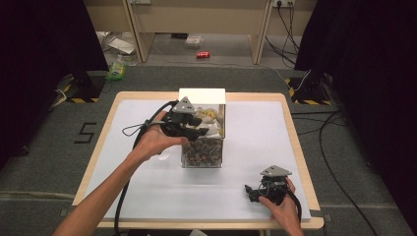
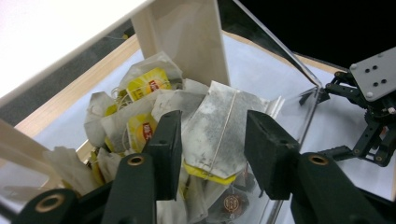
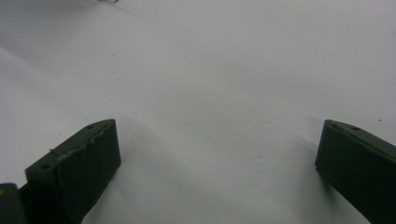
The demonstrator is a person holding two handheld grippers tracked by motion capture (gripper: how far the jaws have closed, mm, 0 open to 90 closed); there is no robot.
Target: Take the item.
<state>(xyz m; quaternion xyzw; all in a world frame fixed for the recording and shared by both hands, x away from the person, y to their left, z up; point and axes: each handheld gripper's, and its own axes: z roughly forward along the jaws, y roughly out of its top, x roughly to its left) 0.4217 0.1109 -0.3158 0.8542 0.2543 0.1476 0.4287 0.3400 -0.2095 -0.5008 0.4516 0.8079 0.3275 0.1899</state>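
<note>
A clear plastic box (image 1: 201, 153) stands mid-table with its white lid (image 1: 202, 95) raised at the back. It holds a heap of tea bags over darker wrapped pieces. My left gripper (image 1: 196, 132) hangs over the box's open top. In the left gripper view it (image 2: 212, 140) is open, its jaws on either side of a grey tea bag (image 2: 217, 123) with a yellow tag. My right gripper (image 1: 251, 191) rests near the table's front right corner, and is open wide (image 3: 217, 158) over bare white sheet, holding nothing.
A white sheet (image 1: 255, 132) covers the wooden table (image 1: 287, 105). On the floor beyond lie a red can (image 1: 202, 55) and a green bottle (image 1: 117, 69). Cables (image 1: 329, 147) run along the floor at right. The other gripper (image 2: 373, 116) shows past the box's clear wall (image 2: 299, 107).
</note>
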